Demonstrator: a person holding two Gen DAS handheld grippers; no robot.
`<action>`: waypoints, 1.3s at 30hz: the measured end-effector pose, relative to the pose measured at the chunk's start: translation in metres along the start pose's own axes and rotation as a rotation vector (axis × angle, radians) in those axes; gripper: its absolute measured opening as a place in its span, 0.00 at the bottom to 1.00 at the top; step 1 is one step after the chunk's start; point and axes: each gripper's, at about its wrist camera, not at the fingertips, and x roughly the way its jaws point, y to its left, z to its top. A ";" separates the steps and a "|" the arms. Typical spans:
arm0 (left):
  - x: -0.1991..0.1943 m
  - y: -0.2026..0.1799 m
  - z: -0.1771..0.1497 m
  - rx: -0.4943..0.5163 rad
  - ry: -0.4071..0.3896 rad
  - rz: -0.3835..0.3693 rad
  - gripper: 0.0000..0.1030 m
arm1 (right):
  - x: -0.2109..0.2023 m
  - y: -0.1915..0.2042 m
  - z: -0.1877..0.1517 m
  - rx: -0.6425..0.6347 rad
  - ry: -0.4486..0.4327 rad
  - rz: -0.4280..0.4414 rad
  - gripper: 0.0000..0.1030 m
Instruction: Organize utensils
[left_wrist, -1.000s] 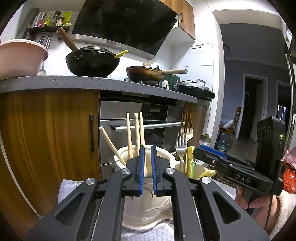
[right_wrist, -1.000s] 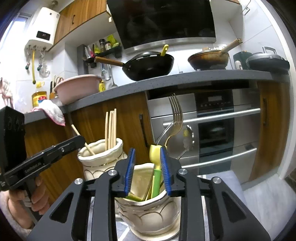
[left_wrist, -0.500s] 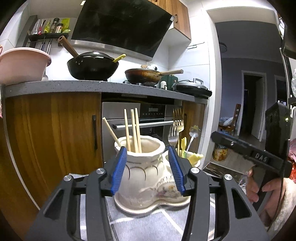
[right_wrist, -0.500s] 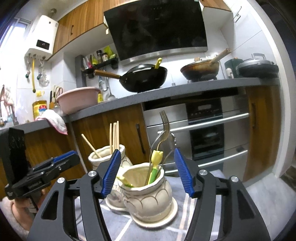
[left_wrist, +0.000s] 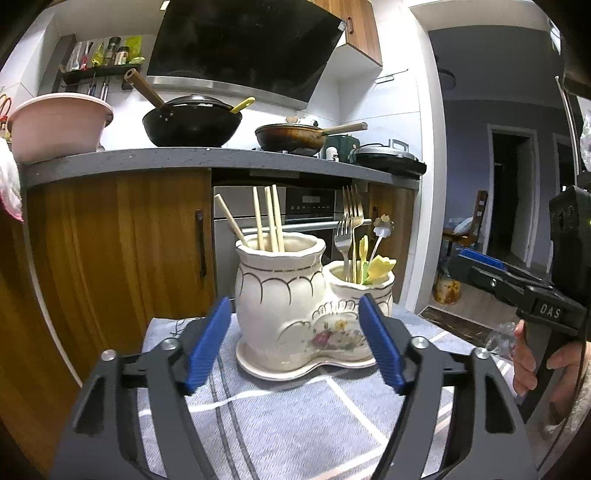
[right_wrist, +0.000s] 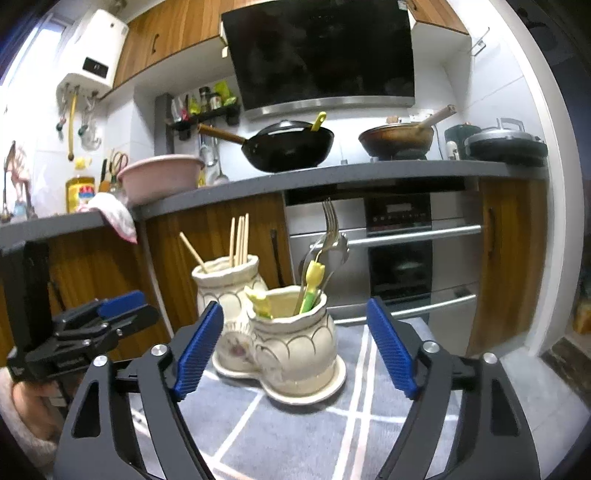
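Holder: the cream double ceramic utensil holder stands on its own saucer on the grey striped cloth, in front of the oven.
Tall jar: on the left, it carries the wooden chopsticks, upright and leaning.
Low jar: on the right, touching the tall one, it holds the metal forks and yellow-green plastic pieces.
Left gripper: jaws opening, wide, nothing between the pads; the holder sits just beyond them.
Right gripper: jaws opening, wide and empty, near side of the low jar.
Handling: glazed ceramic, probably heavy, slippery and breakable; best steadied low on the body. Chopsticks are light and stiff; pinch one at mid-shaft. Forks are smooth metal; grip the flat handle.
Writing: "DAS" reads on the right gripper's body in the left view; the oven panel's marks are too small to read.
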 end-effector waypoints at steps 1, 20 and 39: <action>-0.001 0.000 -0.002 -0.001 0.001 0.007 0.76 | 0.000 0.002 -0.002 -0.005 0.001 0.002 0.85; 0.004 0.012 -0.010 -0.035 0.018 0.078 0.94 | 0.010 0.010 -0.016 -0.073 0.008 -0.077 0.93; 0.007 0.011 -0.011 -0.030 0.036 0.092 0.94 | 0.010 0.013 -0.015 -0.084 0.010 -0.076 0.95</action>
